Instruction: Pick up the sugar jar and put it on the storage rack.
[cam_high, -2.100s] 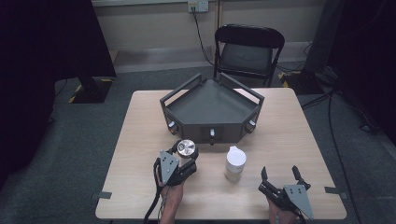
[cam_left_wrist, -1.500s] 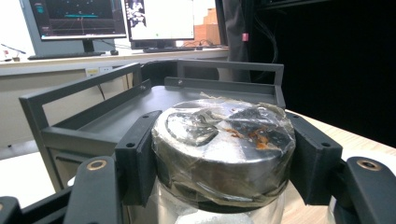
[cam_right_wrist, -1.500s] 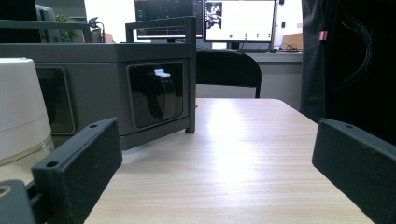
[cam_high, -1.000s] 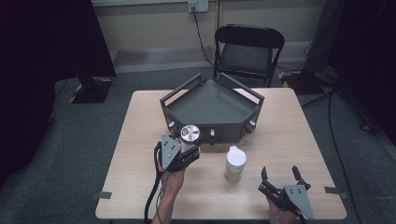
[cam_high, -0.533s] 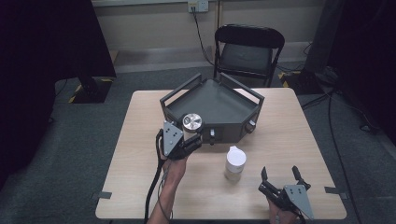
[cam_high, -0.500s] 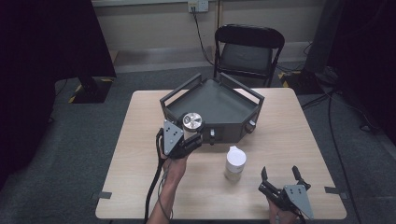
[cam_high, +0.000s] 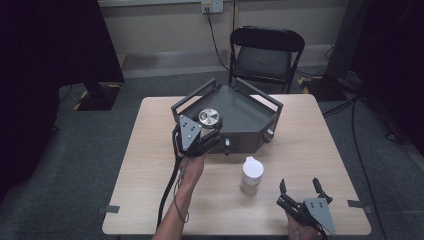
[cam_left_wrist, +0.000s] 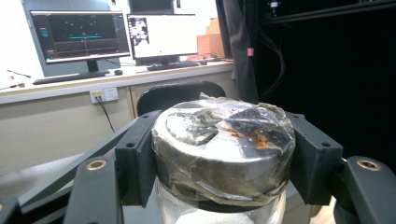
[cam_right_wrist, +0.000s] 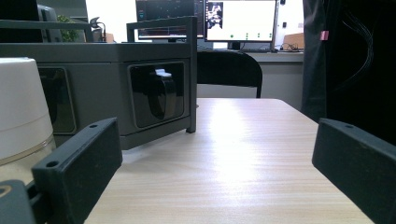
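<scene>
Left tongs carry a jar to the grey tray

Left tongs (cam_high: 209, 131), clenched on the foil-lidded jar (cam_high: 209, 118), hold it upright at the grey tray (cam_high: 250, 112)'s near-left rim, centre frame. Right tongs (cam_high: 301, 188) rest released, lower right, beside the white bottle (cam_high: 251, 174) on the worktop (cam_high: 310, 140).

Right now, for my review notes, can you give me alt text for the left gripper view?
The left hand-held gripper clamps the foil-wrapped metal lid of a clear jar between its two black jaws, close to the camera. Behind it are a black chair back and a desk with two lit monitors against a pale wall.
</scene>
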